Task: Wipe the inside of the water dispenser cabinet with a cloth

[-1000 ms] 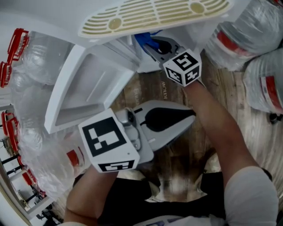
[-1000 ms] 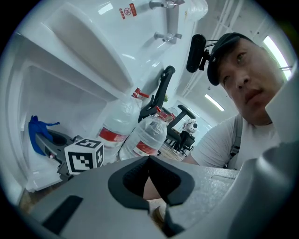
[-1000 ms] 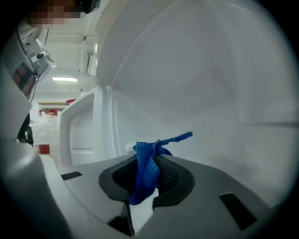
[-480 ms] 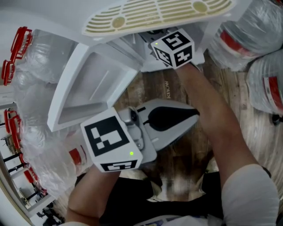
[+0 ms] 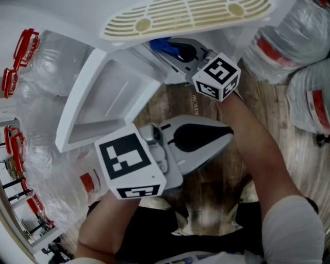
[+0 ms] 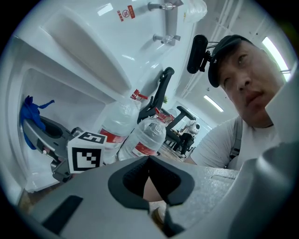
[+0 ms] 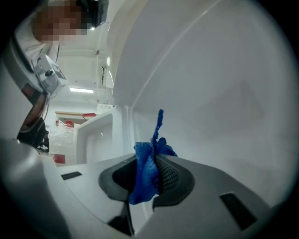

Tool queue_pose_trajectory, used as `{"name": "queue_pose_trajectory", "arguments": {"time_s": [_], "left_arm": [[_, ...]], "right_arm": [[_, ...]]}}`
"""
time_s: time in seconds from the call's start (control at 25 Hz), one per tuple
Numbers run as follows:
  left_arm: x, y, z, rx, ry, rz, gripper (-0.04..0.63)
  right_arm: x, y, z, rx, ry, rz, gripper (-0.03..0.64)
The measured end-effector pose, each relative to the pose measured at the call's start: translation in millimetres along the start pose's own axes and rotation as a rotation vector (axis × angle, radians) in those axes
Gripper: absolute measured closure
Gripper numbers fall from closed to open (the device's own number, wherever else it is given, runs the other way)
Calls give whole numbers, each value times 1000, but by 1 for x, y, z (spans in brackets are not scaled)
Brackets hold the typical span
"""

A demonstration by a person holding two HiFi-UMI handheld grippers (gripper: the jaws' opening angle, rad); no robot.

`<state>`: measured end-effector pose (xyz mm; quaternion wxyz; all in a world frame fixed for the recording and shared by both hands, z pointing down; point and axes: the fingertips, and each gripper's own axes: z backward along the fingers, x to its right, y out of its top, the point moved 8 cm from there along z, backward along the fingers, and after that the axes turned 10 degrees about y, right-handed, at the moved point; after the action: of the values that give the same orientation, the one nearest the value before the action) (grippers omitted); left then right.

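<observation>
**At the dispenser's foot, a blue cloth is carried into the open cabinet**

Closest to the head camera, above the wooden floor (image 5: pixel 211 180), the left gripper (image 5: pixel 227 135) is held level. Its jaws are pressed together with nothing between them. Just beyond it, the white cabinet door (image 5: pixel 103 98) is seen swung wide open to the left. Further on, the right gripper (image 7: pixel 155 158) is reached in under the slotted drip tray (image 5: pixel 185 15). A blue cloth (image 7: pixel 144 177) is pinched between its jaws, with one twisted end sticking up. The cloth is framed by the cabinet's white inner wall (image 7: pixel 215 84), though contact with that wall cannot be confirmed. Large water bottles (image 5: pixel 304 93) are stacked at the sides.
</observation>
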<state>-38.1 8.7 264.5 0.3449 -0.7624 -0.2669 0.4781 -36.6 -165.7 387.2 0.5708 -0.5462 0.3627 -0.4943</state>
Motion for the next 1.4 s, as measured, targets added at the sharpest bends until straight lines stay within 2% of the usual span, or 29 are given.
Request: {"name": "queue_pose_trajectory", "arguments": {"time_s": [0.08, 0.16, 0.36, 0.44, 0.72, 1.08, 1.24, 1.32, 1.4], "left_arm": [[2, -1, 0, -3, -4, 1, 592], [4, -2, -1, -5, -9, 5, 592], [8, 0, -3, -8, 0, 18, 592], [8, 1, -2, -9, 10, 28, 592], [10, 1, 4, -1, 12, 28, 592], [11, 2, 6, 1, -4, 22, 593], [11, 1, 4, 0, -9, 25, 592], [12, 2, 3, 2, -8, 25, 592], [12, 3, 3, -1, -8, 21, 592]], "right_arm": [[2, 6, 9, 40, 33, -40, 546], [8, 15, 15, 58, 18, -40, 548], [35, 32, 13, 8, -192, 43, 548], [42, 36, 2, -10, -226, 70, 548], [23, 47, -29, 9, -163, 118, 549], [-23, 49, -11, 60, -53, 199, 548], [-30, 48, -4, 74, -11, 167, 548], [-24, 48, 2, 92, -21, 131, 548], [-11, 49, 9, 103, -85, 116, 549]]}}
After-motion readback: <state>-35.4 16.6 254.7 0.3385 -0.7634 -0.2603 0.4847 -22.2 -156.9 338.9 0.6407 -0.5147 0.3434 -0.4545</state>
